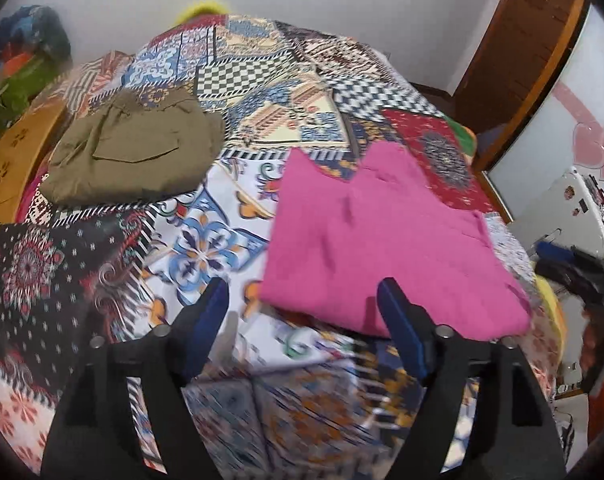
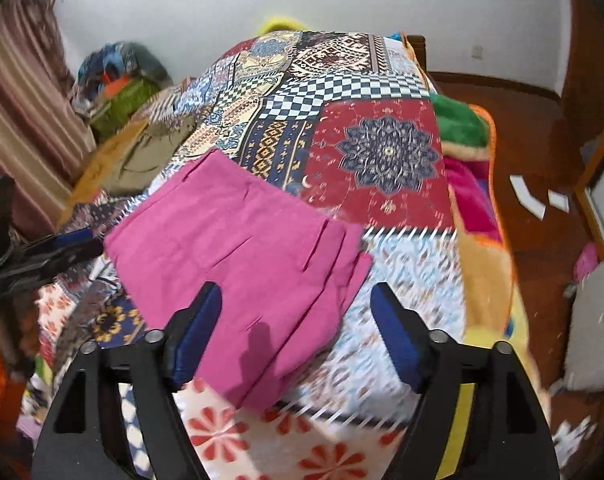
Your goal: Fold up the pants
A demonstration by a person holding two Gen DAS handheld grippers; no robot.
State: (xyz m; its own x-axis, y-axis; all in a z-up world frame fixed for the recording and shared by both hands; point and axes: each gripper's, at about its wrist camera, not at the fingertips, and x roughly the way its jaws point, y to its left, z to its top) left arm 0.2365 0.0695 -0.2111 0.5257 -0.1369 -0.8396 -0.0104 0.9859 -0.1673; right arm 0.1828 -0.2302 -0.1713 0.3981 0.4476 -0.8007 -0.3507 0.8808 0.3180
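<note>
While the pink pants (image 1: pixel 385 240) lie folded on the bed (image 1: pixel 206 248), both claws gape wide. The left claw (image 1: pixel 302 300) and right claw (image 2: pixel 296 304) hold nothing.

The patterned bedspread (image 1: pixel 206 248) is smeared by motion blur near the left gripper (image 1: pixel 302 312), so its print cannot be read there; the same smear is seen near the right gripper (image 2: pixel 296 312). The near edge of the pink pants (image 2: pixel 238 240) is hidden behind one blue pad of that gripper. The olive garment (image 2: pixel 150 156) is blurred and partly covered at the far left. The right gripper's body is cut off by the picture's right edge in the left wrist view. The clutter pile (image 1: pixel 22 60) by the far wall is too blurred to be identified. White scraps (image 2: pixel 527 196) on the floor cannot be identified.
</note>
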